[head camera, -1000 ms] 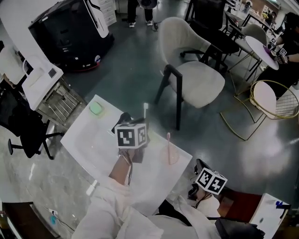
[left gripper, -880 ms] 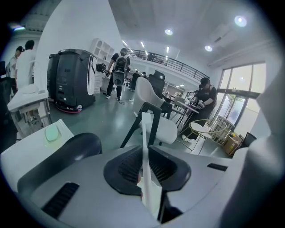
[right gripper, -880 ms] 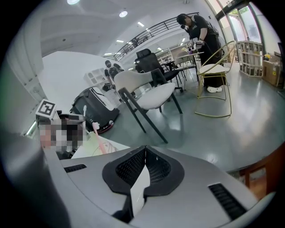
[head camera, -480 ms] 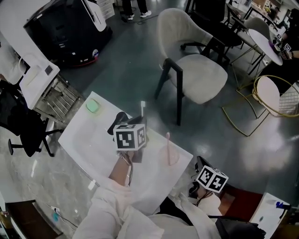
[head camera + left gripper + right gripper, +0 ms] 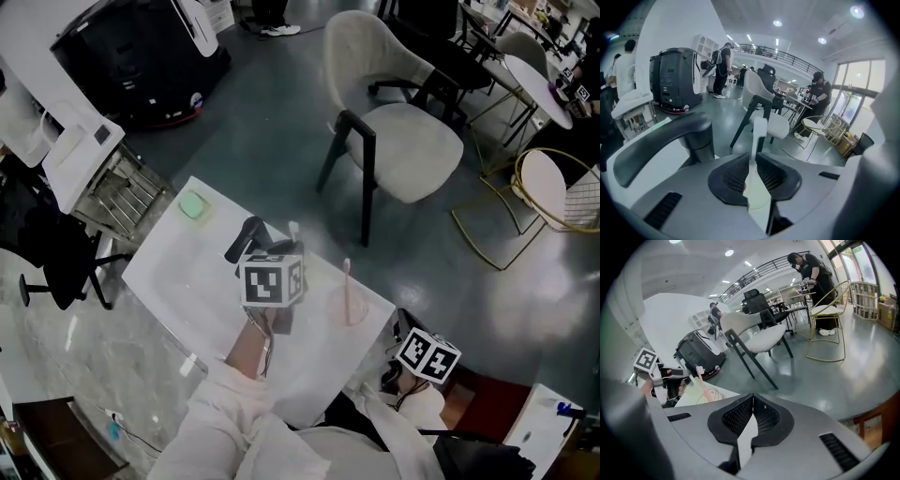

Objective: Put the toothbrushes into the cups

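Left gripper (image 5: 751, 164) clamps the slim white plastic toothbrush (image 5: 758, 133) upright, jaws just easing apart — loosened early, it could topple onto the white tabletop (image 5: 178, 277) — right gripper (image 5: 751, 414) closed, empty.

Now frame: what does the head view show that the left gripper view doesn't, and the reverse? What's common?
Only the head view: the pink toothbrush standing in the clear cup, and a small green object near the far-left corner of the white table.
Only the left gripper view: the left gripper shut on the white toothbrush, close up, and the ceiling lights.
Both: that toothbrush, the beige chair, the black machine.
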Tool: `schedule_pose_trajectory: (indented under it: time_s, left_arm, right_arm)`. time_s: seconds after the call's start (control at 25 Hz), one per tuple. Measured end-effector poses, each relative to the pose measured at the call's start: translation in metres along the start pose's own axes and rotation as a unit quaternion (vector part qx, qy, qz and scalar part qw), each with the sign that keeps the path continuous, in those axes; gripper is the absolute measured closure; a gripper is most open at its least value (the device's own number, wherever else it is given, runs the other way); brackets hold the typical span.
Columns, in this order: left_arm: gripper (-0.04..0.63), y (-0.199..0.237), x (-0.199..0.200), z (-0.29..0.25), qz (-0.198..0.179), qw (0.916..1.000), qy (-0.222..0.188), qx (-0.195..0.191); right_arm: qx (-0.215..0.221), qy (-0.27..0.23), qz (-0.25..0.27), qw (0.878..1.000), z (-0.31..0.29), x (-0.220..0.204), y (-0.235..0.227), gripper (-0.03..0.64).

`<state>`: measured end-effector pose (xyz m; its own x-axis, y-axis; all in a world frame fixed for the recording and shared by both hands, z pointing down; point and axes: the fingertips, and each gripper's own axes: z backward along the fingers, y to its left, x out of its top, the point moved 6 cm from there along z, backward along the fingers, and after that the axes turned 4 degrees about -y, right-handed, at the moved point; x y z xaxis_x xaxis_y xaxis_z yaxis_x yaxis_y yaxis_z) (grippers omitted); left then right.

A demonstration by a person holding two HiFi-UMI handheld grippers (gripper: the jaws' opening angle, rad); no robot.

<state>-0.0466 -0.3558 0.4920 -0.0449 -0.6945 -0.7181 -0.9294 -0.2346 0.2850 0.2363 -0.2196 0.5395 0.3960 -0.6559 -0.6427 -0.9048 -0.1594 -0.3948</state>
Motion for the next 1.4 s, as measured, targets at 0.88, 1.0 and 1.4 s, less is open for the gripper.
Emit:
schedule_pose_trajectory:
  time_s: [0.88,1.0,1.4]
  left_arm:
    - [0.486,-0.016,-0.019,0.052,-0.013,0.9993,-0.008,-0.035]
    - [0.507,-0.017,-0.023,0.065,-0.016,0.9992,-0.013,-0.035]
    - [0.567,-0.024,-0.054,0.115,-0.042,0.998,-0.016,-0.044]
  right_arm:
    - [0.004,-0.025,0.006,1.0,0.041,-0.016,0.02,0.592]
    - [0.008,-0.031,0.009,0.999,0.049,-0.018,0.025,0.592]
    - [0.031,-0.05,0.027,0.998,0.077,-0.028,0.054,0.592]
